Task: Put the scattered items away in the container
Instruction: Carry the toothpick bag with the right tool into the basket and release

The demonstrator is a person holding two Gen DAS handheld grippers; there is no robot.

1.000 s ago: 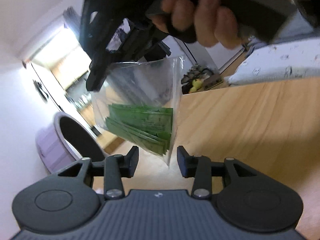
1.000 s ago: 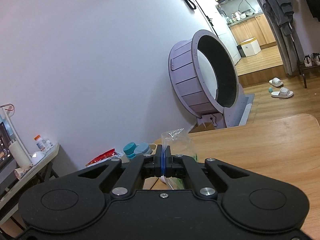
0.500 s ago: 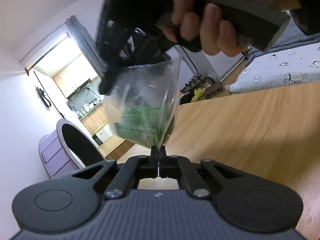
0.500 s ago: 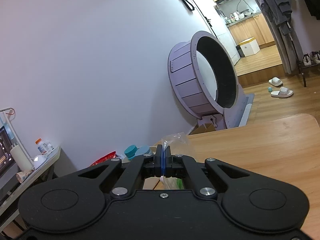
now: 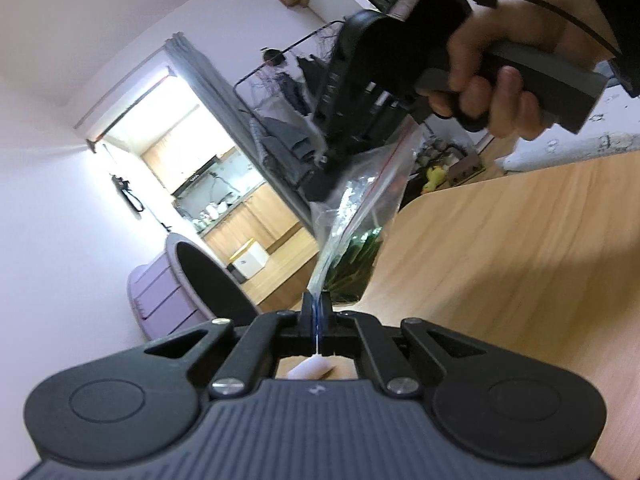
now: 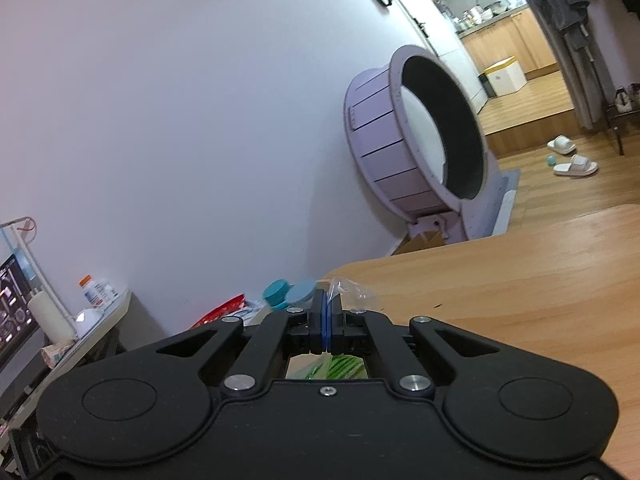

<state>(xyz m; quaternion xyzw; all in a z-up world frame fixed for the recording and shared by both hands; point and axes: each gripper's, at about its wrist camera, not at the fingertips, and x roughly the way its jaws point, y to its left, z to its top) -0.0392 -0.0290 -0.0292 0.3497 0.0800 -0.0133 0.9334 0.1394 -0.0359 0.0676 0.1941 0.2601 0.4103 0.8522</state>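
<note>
A clear zip bag [image 5: 362, 200] with a red seal line holds several green packets [image 5: 354, 262]. It hangs in the air over the edge of the wooden table [image 5: 520, 248]. My left gripper [image 5: 317, 308] is shut on the bag's lower edge. My right gripper [image 6: 327, 312] is shut on the bag's other edge [image 6: 350, 288]; the green packets [image 6: 340, 370] show under its fingers. In the left wrist view the right gripper's body [image 5: 380, 60] and the hand holding it are above the bag. A small white item [image 5: 310, 368] lies under the left gripper's fingers.
A purple cat wheel [image 6: 416, 140] stands on the floor by the white wall. Teal lids [image 6: 288, 290] and a red packet [image 6: 224, 310] sit beyond the table's corner. A side table [image 6: 80, 320] with bottles is at left. Slippers [image 6: 576, 166] lie on the floor.
My left gripper was open below the bag a second ago; it has closed on the bag's edge. The bag is now stretched between both grippers and the view has tilted.
</note>
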